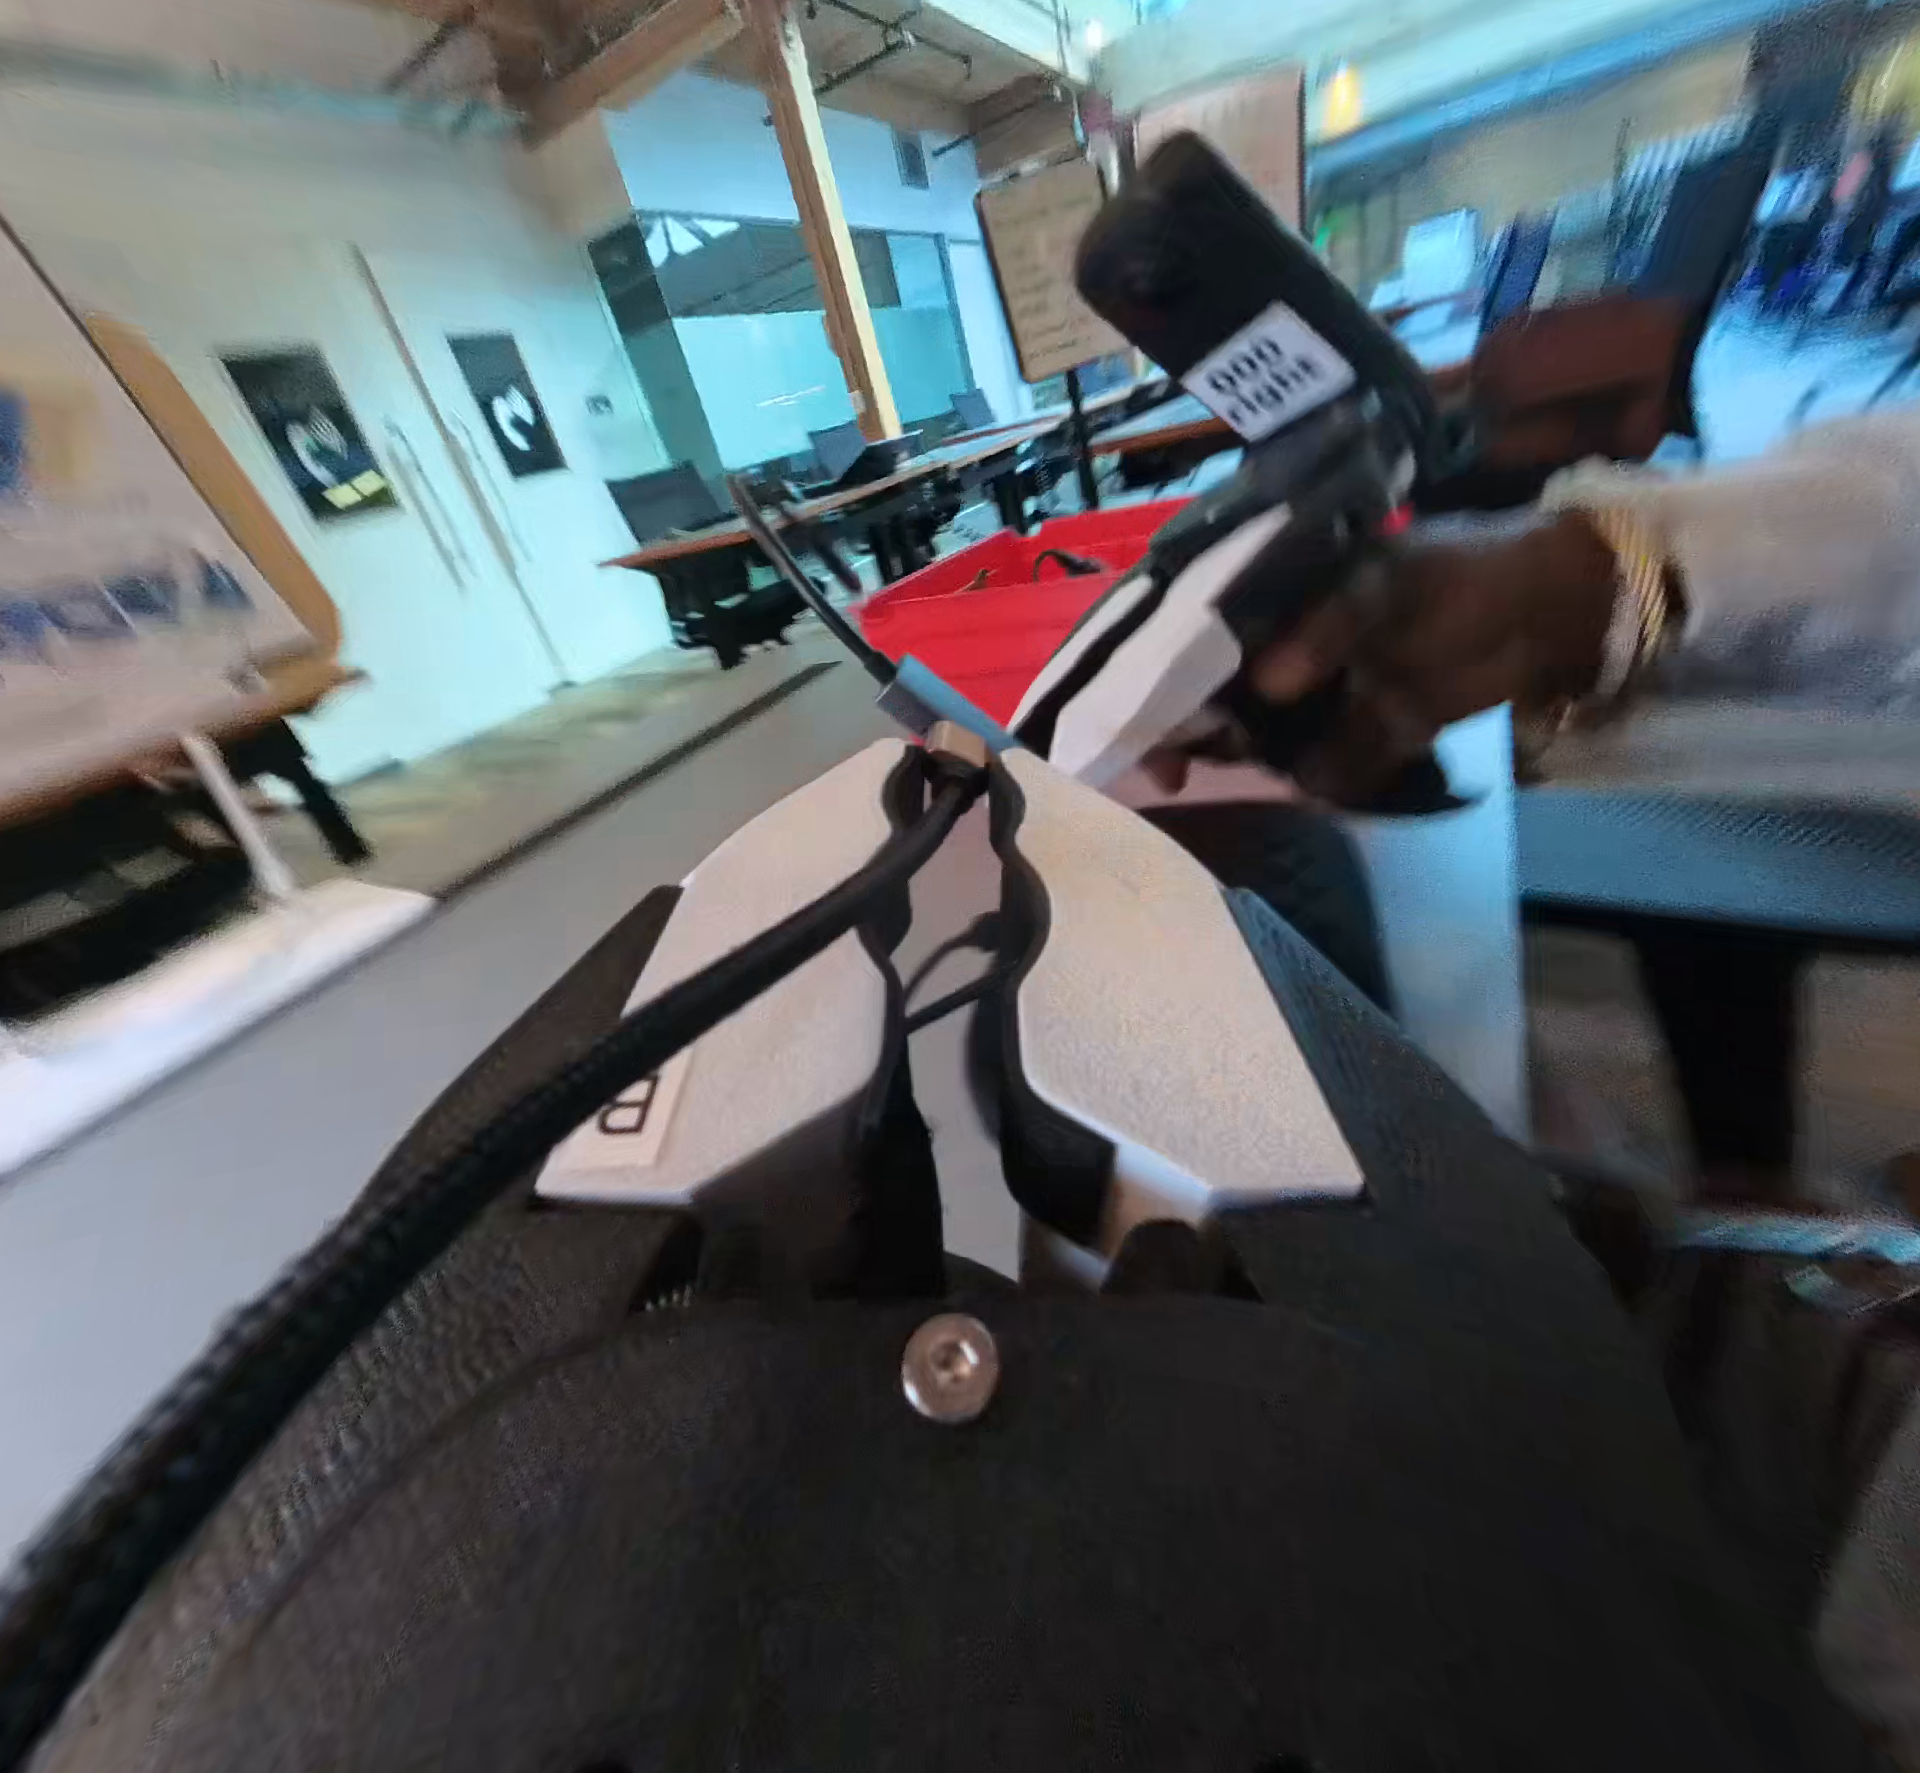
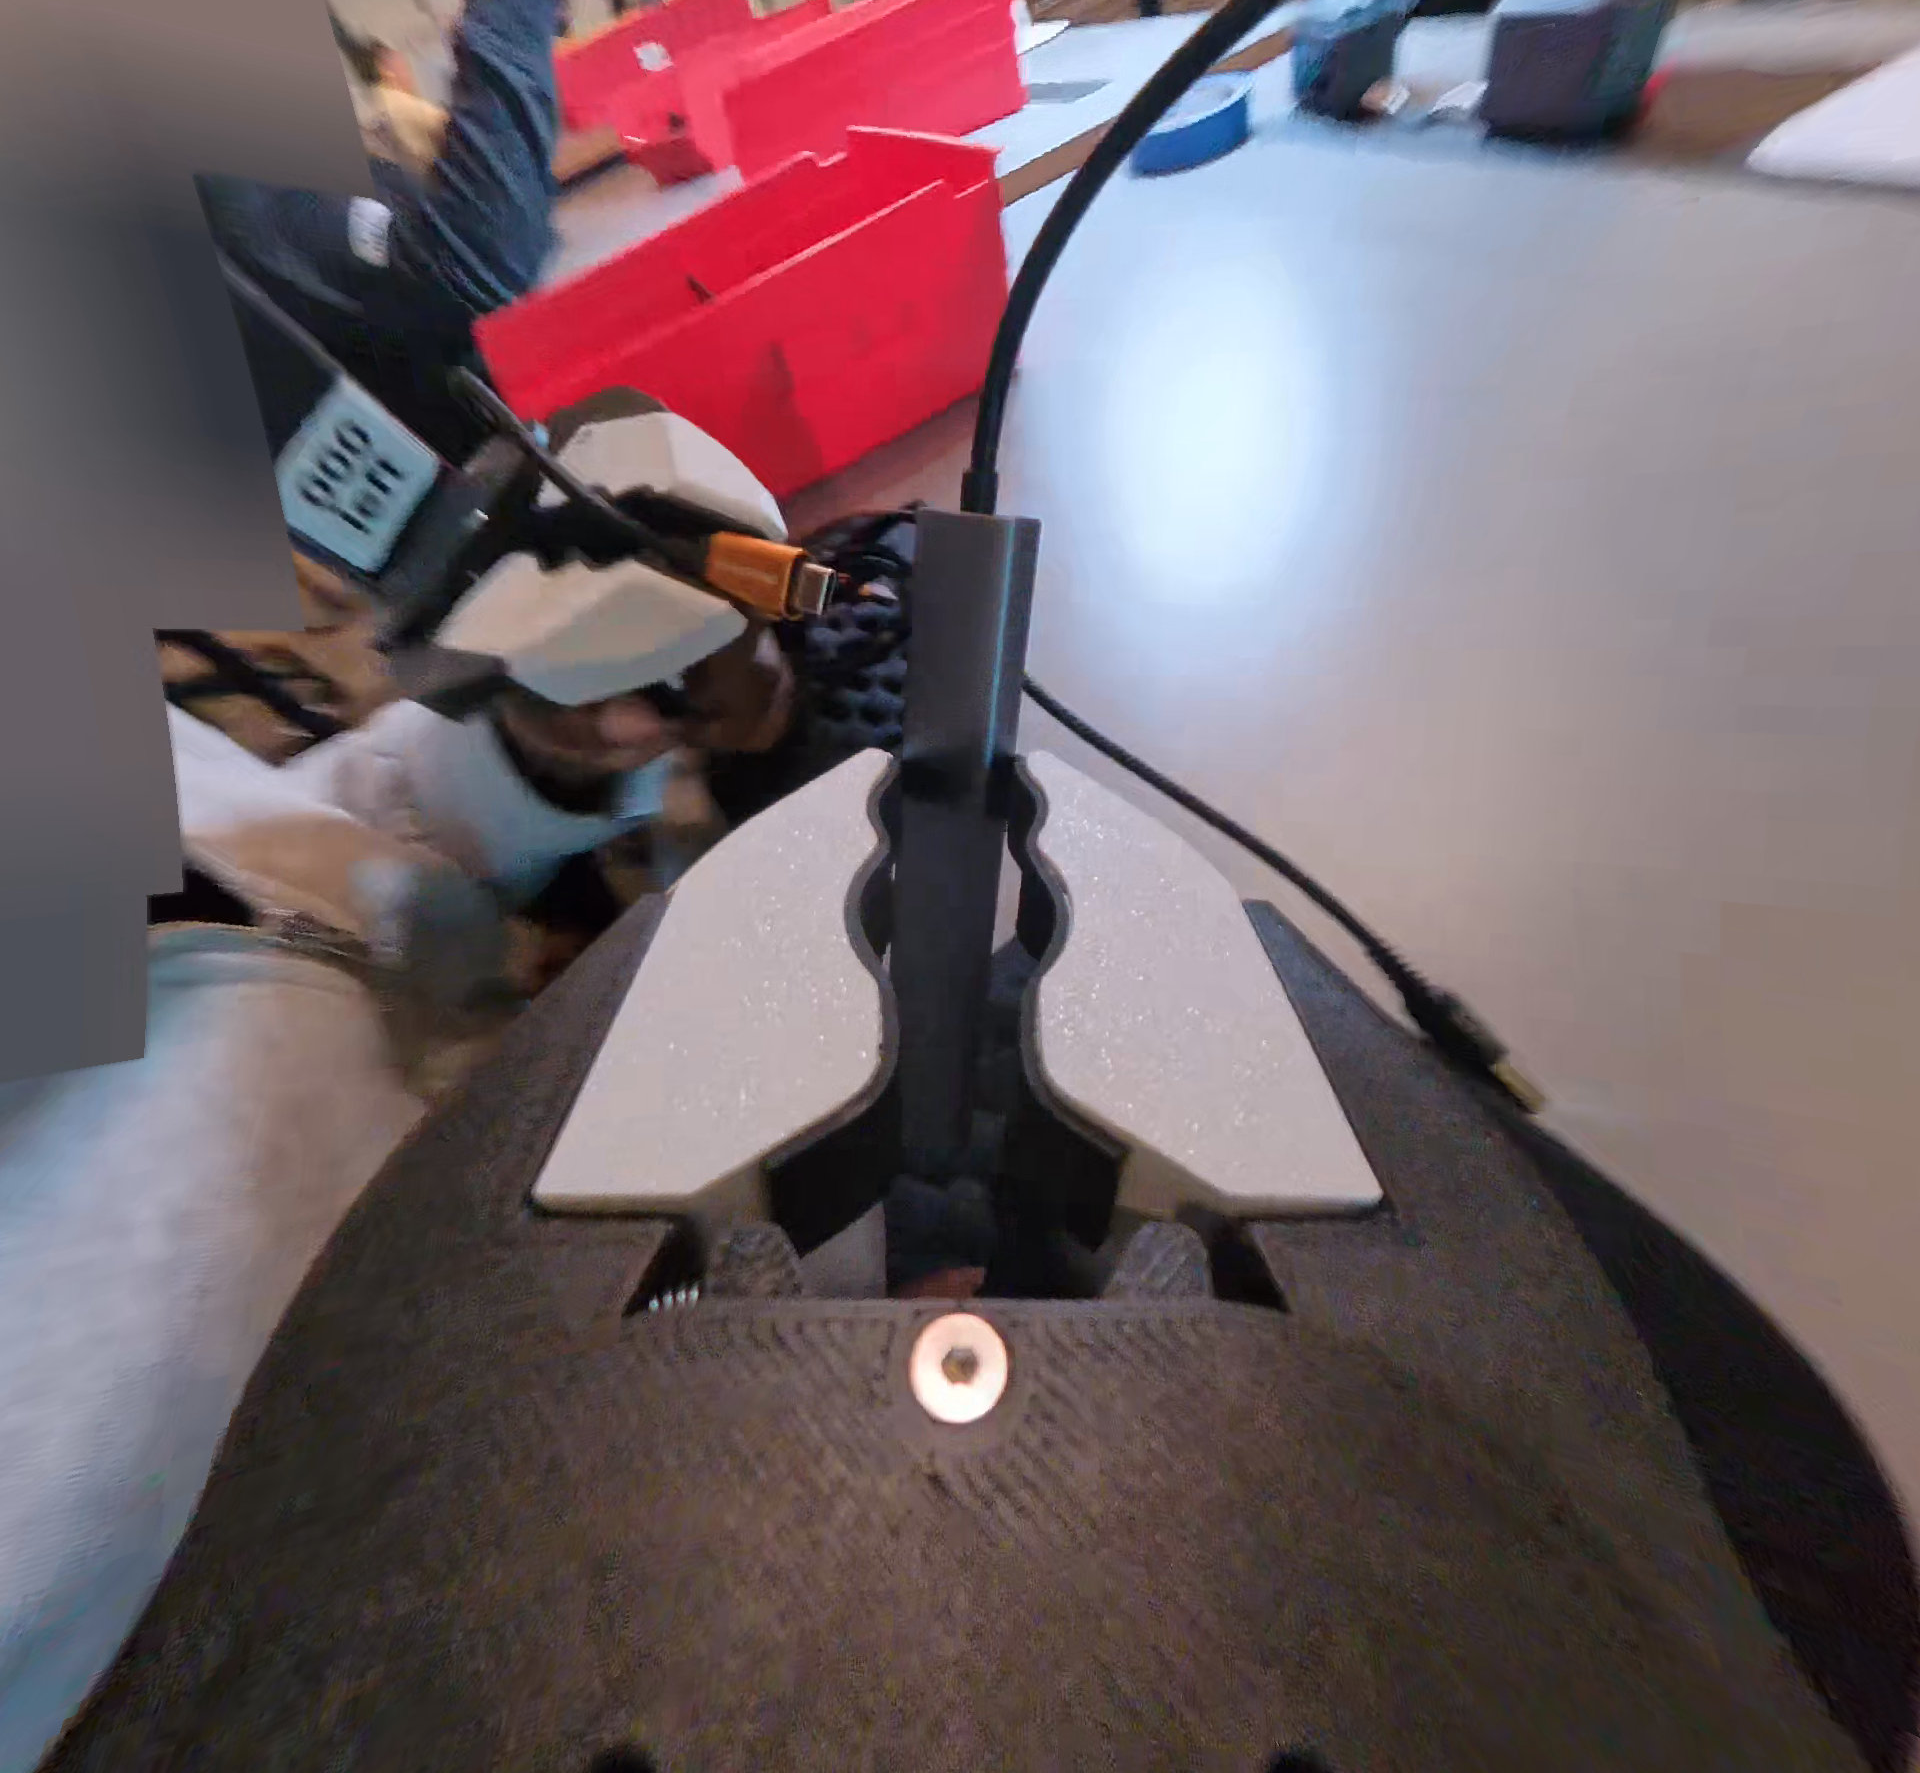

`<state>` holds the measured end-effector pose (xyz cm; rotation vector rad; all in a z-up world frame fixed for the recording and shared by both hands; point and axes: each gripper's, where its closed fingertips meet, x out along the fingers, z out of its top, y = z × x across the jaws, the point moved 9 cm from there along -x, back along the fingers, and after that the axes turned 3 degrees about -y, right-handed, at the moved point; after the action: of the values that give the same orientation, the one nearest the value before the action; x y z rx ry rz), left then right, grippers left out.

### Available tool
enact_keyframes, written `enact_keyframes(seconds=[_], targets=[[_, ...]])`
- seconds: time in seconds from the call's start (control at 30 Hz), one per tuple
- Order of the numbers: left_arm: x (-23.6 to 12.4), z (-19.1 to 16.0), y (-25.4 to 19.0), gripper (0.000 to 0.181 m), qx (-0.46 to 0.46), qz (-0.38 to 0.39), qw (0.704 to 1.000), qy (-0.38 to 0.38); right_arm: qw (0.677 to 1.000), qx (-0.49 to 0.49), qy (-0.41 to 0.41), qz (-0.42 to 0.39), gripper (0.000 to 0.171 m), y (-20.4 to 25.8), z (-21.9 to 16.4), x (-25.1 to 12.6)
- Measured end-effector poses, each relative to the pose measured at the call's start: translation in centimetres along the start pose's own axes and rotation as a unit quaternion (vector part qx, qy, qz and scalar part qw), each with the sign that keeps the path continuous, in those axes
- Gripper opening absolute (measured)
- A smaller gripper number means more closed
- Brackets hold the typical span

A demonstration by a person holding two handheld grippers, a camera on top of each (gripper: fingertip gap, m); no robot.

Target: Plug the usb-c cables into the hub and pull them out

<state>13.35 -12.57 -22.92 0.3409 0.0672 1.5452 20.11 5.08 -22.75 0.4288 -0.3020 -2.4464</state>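
Right gripper (image 2: 956,773) has its jaws clamped on the dark hub (image 2: 961,684), standing upright mid-frame over the grey tabletop (image 2: 1455,580). Left gripper (image 2: 727,570), at mid-left, pinches the orange-collared usb-c cable (image 2: 764,572), plug tip just beside the hub's side, not quite in. Red bins (image 2: 779,321) sit upper left.

Matt dark hub (image 2: 961,684), braided cable (image 1: 582,1069), glossy grey table (image 2: 1455,528).

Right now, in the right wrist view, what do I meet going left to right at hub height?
Left gripper → orange usb-c plug it holds → grey hub in the right gripper → bare grey table.
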Motion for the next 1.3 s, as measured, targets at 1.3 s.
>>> enact_keyframes(seconds=[1.3], targets=[[-0.3, -0.2, 2.0, 0.012, -0.025, -0.030, 0.999, 0.026, 0.987, -0.013, 0.148, 0.069, 0.019, 0.3, 4.2, 2.6]])
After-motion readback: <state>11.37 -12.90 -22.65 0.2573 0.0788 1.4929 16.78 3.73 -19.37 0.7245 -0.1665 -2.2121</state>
